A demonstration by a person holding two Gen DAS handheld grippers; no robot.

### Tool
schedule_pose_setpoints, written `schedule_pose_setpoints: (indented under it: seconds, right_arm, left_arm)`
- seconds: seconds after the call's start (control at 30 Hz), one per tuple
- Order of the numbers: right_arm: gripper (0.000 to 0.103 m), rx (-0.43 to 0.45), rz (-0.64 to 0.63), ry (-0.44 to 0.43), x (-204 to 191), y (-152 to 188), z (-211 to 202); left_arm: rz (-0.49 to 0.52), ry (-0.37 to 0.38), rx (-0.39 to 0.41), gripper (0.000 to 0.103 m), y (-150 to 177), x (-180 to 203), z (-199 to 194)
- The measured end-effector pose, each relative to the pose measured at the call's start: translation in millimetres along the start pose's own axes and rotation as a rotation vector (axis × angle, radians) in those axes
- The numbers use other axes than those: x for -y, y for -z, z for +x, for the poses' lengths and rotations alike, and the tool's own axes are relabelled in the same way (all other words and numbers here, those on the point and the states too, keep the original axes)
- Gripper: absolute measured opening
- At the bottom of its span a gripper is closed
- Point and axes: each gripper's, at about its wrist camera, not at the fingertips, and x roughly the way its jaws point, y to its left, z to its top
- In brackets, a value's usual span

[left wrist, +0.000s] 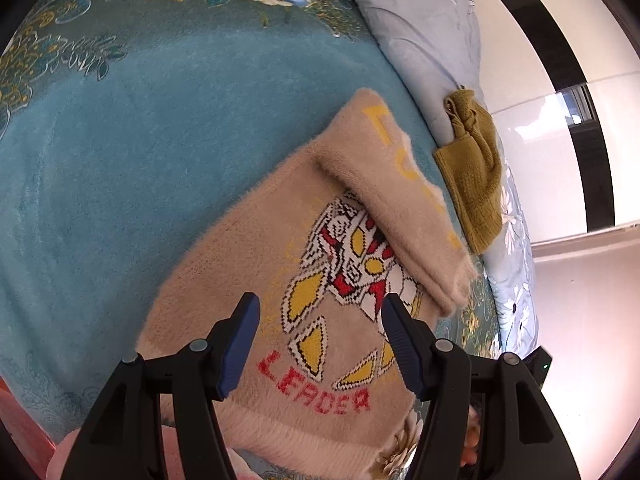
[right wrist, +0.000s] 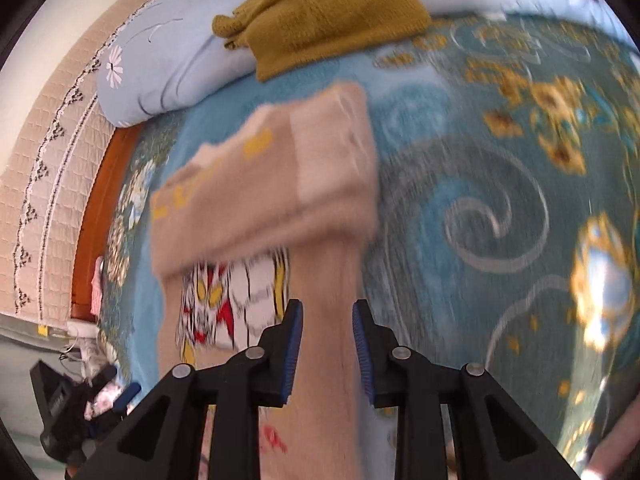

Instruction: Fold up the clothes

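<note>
— Left wrist view: beige sweater [left wrist: 256, 280] on the bed [left wrist: 120, 160], sleeve folded across. Which step?
— Sleeve fold. Left hand-held gripper [left wrist: 320, 312] spread, empty; right hand-held gripper [right wrist: 328, 316] parted, gripping nothing. Next, probably, the body fold.

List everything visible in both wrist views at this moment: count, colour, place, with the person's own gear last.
sweater: one, beige with robot graphic and red LEADER lettering, flat on the blanket, one sleeve folded across its chest.
knitted garment: one, mustard, resting partly on the quilt, beyond the sweater.
blanket: one, teal with gold floral pattern, covering the bed.
quilt: one, pale blue, bunched along the blanket's edge.
bed frame: orange-brown wood, beside the blanket.
left tongs: black with blue pads, open above the sweater's graphic.
right tongs: black with blue pads, narrowly open over the sweater, gripping nothing.
</note>
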Motion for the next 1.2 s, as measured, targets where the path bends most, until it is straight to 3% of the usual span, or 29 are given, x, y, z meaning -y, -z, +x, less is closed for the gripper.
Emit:
schedule_pose_setpoints:
  seconds: [0.23,0.4,0.67,0.87,1.03,1.2]
  right_arm:
    - [0.048,-0.052,0.016,-0.028,9.9,48.7,-7.7]
    - [0.051,-0.061,0.019,-0.040,12.4,63.7,-11.9]
    - [0.053,-0.132,0.015,-0.080,21.8,85.0,-4.9]
    - [0.054,-0.172,0.024,-0.103,28.0,90.0,8.3]
    - [0.056,-0.185,0.029,-0.134,30.4,91.7,14.8]
    - [0.057,-0.185,0.058,-0.163,33.3,93.8,17.5]
  left_arm:
    - [0.083,-0.020,0.065,0.064,18.7,10.6,-40.9]
    - [0.048,-0.032,0.108,0.065,26.6,-3.2,-63.6]
    - [0.006,-0.139,0.118,0.065,24.3,-30.0,-77.4]
    - [-0.029,-0.156,0.047,0.072,22.7,-42.1,-52.5]
    - [-0.064,-0.207,-0.038,0.072,18.0,-54.2,-16.2]
    - [-0.130,-0.237,-0.065,0.073,7.2,-71.3,9.1]
